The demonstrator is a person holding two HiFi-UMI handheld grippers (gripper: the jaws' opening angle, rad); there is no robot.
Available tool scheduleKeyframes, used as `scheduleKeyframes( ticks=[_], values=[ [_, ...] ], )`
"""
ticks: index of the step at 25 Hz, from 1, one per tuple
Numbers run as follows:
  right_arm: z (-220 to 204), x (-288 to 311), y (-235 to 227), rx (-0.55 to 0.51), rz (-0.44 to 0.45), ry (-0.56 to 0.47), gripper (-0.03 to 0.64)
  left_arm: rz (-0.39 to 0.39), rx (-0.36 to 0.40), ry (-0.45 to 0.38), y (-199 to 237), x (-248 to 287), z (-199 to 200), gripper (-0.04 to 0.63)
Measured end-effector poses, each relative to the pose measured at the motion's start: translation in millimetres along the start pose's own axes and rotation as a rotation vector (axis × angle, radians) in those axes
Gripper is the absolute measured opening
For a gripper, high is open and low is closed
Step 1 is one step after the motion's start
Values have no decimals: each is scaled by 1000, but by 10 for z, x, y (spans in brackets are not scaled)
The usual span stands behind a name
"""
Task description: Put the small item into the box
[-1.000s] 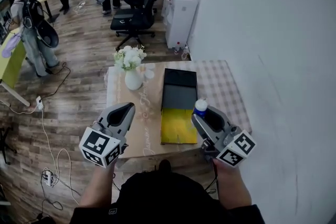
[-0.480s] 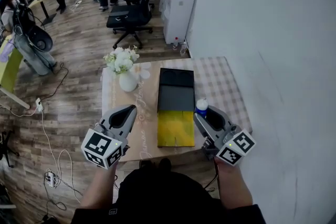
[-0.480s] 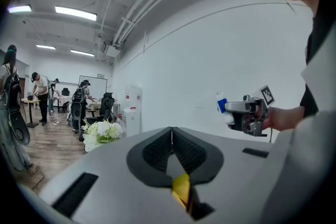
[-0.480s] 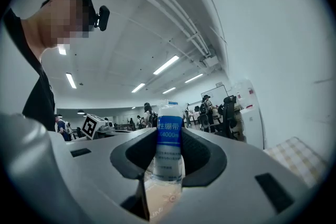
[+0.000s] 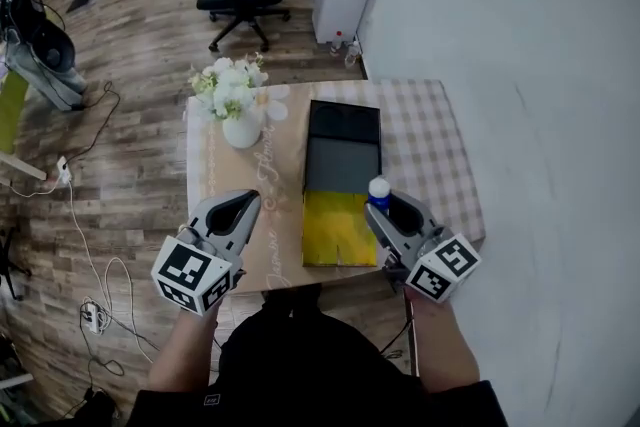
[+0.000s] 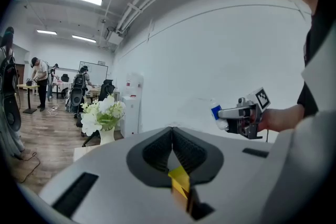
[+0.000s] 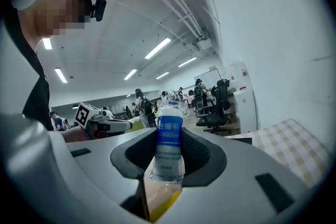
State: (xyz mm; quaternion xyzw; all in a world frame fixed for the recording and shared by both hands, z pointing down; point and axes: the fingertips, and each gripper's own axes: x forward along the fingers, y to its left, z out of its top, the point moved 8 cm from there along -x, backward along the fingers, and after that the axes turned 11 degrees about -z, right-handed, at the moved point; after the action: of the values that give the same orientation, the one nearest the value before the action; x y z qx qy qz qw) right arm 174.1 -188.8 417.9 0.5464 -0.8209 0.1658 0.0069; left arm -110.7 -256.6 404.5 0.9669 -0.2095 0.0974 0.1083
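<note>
Now the right gripper (image 5: 385, 212) grips a bottle (image 5: 378, 188) beside the box (image 5: 343, 155).

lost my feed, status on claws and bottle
Left claw shut, empty. Right claw shut on bottle, by box's right edge, not in yet. Box looks open, nothing blocking it.

Box (image 5: 342, 160) on the table (image 5: 425, 130), flower vase (image 5: 240, 127) left of it, bottle (image 5: 378, 190) by its right side

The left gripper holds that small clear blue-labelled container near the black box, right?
No: the right gripper holds the small clear blue-labelled container near the black box; the right gripper view shows it clamped between the jaws.
</note>
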Motion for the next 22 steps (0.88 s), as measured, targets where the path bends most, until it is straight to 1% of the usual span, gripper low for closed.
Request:
scheduleKeyframes(
  ticks=[9,17,22],
  values=[
    [-458,343,-118,0,-2,149,141,-13,-52,53,160,87,-291,14],
    [-932,601,-201,-45,5,303,141,-15,-94,78,174,123,-530,14],
    [-1225,711,-263,-86,0,405,143,4,-121,86,175,84,-646,14]
  ],
)
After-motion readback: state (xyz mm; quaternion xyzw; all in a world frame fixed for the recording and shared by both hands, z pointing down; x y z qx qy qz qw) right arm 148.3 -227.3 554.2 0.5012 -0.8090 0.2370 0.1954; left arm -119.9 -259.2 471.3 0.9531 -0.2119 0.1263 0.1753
